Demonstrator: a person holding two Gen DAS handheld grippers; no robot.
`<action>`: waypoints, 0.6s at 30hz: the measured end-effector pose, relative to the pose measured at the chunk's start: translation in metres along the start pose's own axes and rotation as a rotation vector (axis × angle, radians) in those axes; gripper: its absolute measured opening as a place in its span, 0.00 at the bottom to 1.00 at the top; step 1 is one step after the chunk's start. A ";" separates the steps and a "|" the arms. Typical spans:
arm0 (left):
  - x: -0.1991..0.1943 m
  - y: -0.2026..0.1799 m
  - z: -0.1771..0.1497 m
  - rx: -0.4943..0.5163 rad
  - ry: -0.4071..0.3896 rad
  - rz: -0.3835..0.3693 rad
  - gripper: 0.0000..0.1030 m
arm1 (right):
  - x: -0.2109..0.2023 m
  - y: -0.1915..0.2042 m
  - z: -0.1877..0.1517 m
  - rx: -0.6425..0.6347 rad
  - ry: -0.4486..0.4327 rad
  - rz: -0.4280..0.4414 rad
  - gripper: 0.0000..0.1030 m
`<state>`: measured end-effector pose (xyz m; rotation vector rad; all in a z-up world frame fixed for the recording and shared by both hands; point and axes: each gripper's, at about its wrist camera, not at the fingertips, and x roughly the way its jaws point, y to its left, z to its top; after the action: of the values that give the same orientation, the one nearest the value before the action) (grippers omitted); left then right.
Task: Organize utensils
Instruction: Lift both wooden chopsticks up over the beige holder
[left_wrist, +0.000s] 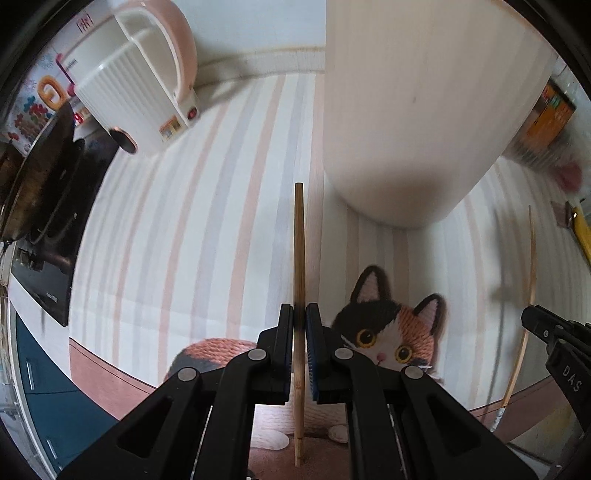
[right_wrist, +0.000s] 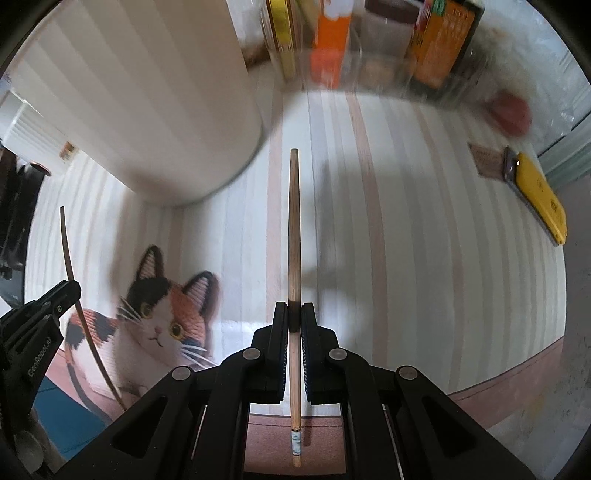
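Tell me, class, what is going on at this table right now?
A person holds two handheld grippers above a striped tablecloth with a cat picture. The left gripper is shut on one wooden chopstick, and the right gripper is shut on another chopstick. A tall white container stands just beyond them.

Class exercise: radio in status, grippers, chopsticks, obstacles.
Left gripper shut on one chopstick. Right gripper shut on other chopstick. White cylinder close ahead.
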<state>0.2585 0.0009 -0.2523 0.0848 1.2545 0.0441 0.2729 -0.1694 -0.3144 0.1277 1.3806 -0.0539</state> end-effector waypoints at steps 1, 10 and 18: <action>-0.005 0.000 0.000 -0.002 -0.010 -0.003 0.04 | -0.005 0.000 0.000 0.000 -0.016 0.006 0.07; -0.052 0.012 0.013 -0.038 -0.116 -0.053 0.04 | -0.051 -0.001 0.010 0.019 -0.123 0.068 0.07; -0.100 0.033 0.022 -0.084 -0.224 -0.091 0.04 | -0.098 -0.002 0.027 0.029 -0.233 0.129 0.07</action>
<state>0.2490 0.0251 -0.1480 -0.0395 1.0305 0.0085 0.2807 -0.1781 -0.2132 0.2279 1.1370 0.0185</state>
